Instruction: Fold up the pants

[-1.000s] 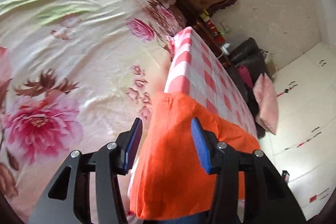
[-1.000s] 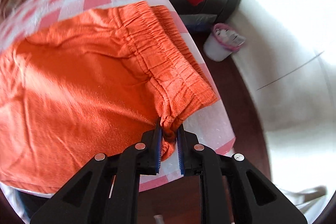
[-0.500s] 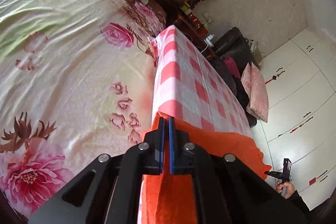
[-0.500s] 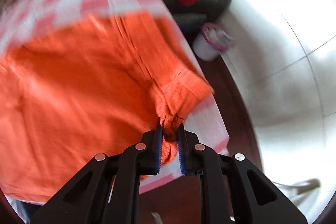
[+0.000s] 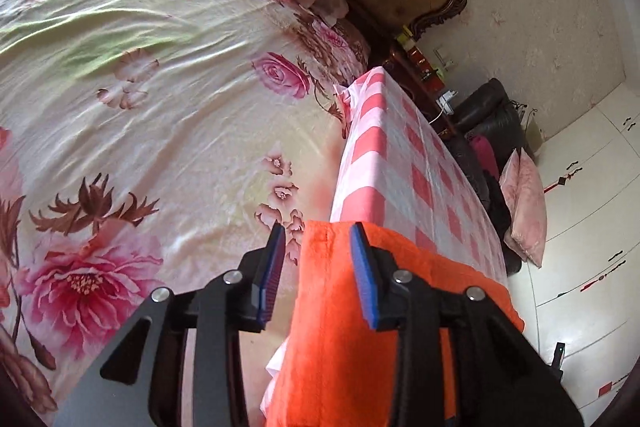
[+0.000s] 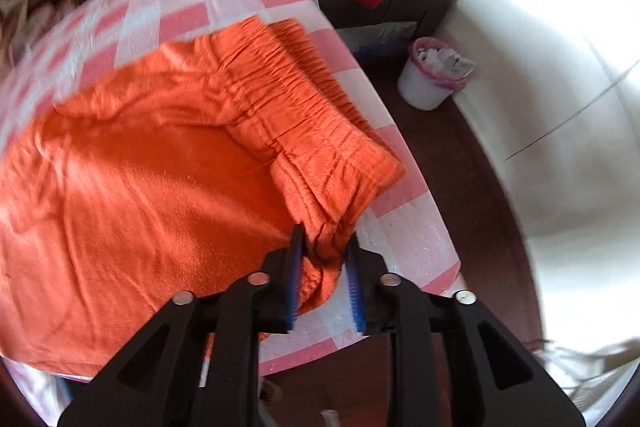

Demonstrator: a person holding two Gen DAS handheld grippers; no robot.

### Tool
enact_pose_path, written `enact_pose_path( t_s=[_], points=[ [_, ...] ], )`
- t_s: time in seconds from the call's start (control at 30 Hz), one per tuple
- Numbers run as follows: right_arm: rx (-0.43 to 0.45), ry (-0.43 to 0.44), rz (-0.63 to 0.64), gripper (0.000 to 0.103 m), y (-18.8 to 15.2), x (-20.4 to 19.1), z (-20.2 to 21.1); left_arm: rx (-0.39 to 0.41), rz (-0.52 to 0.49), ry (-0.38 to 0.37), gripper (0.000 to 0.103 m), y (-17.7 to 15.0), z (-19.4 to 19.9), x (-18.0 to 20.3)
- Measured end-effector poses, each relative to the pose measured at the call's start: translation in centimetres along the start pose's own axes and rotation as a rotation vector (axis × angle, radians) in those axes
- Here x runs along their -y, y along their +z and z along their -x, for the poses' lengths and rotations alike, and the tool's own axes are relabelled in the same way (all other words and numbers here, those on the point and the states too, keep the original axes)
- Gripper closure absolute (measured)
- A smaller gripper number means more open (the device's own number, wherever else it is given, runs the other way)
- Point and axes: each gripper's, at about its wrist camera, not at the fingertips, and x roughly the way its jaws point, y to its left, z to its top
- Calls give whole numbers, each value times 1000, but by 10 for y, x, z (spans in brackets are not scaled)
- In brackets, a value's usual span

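The left gripper gapes wide at the pants' hem. The pants lie flat on the checked table. The right gripper stands narrowly parted around the bunched waistband corner.

Both views are daylit and bright. In the right wrist view the floor is blown out to white glare at right, detail lost. Sunlit patches and soft crease shadows are seen across the pants. Motion blur is seen at the left and top edges, the tablecloth checks smeared. The left wrist view is sharp, evenly lit; sheen is seen on the bedspread. Heavy fisheye bending and dark vignette corners are present in both. The near finger is slightly soft.
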Motion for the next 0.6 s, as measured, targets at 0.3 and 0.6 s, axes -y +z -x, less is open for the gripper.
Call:
enact_pose_path(
  t_s=[0.3, 0.6],
  points=[
    [2, 334, -176, 56, 3, 46, -9, -3, -96, -42, 60, -76, 43, 85],
    [294, 251, 73, 85, 30, 13, 38, -332, -500, -215, 60, -201, -31, 259]
  ],
)
